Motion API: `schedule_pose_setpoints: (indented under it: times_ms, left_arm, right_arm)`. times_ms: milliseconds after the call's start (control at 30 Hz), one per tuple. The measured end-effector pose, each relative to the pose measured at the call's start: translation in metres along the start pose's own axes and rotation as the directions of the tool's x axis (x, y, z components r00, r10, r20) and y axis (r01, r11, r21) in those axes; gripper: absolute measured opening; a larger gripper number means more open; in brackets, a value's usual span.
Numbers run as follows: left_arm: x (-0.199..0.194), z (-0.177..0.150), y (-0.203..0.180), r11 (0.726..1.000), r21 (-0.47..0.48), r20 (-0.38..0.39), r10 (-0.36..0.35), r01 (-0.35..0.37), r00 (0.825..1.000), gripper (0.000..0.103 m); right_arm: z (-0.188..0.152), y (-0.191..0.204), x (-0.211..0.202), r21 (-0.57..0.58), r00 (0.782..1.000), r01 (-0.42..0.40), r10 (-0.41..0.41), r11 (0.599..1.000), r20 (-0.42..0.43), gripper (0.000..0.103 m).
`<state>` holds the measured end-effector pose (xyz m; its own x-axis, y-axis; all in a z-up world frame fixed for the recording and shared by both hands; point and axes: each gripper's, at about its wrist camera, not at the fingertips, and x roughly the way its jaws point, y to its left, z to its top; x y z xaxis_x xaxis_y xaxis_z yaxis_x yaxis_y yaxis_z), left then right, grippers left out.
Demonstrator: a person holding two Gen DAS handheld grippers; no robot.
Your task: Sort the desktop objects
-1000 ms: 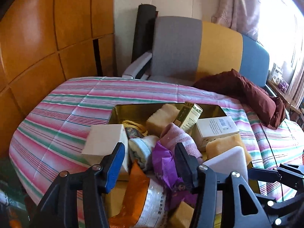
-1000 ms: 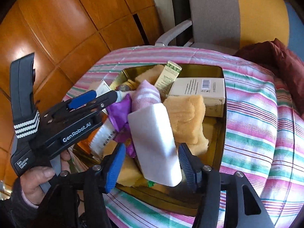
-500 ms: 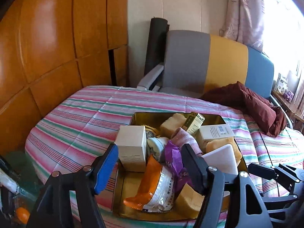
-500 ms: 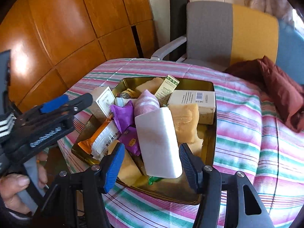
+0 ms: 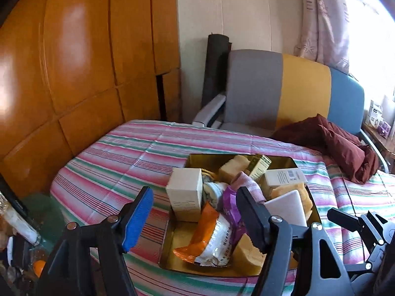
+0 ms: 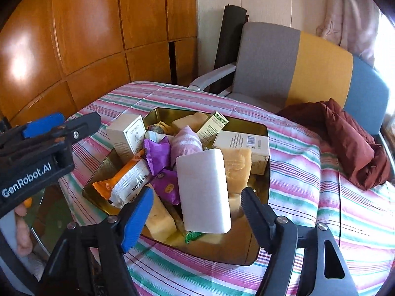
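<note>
Hovering over the gold tray (image 6: 265, 133) of clutter, your left gripper (image 5: 193, 218) and right gripper (image 6: 196, 218) both just spread apart, gripping nothing.

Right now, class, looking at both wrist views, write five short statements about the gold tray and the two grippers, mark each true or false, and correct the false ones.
1. The gold metal tray sits on a striped pink and green cloth. True.
2. The right gripper is clamped on the white rectangular sponge block. False: its jaws, which have just been opening, stand apart from the block and hold nothing.
3. The left gripper is open and holds nothing. True.
4. The orange and white snack packet lies on the grey, yellow and blue chair. False: it lies in the tray.
5. The dark red crumpled cloth lies inside the tray. False: it lies outside the tray, beside the chair.
</note>
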<state>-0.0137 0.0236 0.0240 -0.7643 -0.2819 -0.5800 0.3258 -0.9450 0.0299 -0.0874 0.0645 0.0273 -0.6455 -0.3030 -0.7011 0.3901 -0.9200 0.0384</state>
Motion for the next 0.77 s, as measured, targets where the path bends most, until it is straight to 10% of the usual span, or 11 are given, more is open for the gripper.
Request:
schedule_pose_setpoints:
  times_ms: [767]
  left_arm:
    - [-0.0004,-0.0042,-0.0058,1.0,-0.003,0.009,-0.01,0.01,1.0,0.066]
  right_arm:
    - [-0.0018,0.0034,0.0047,-0.007,1.0,0.028,-0.028,1.0,0.004,0.077]
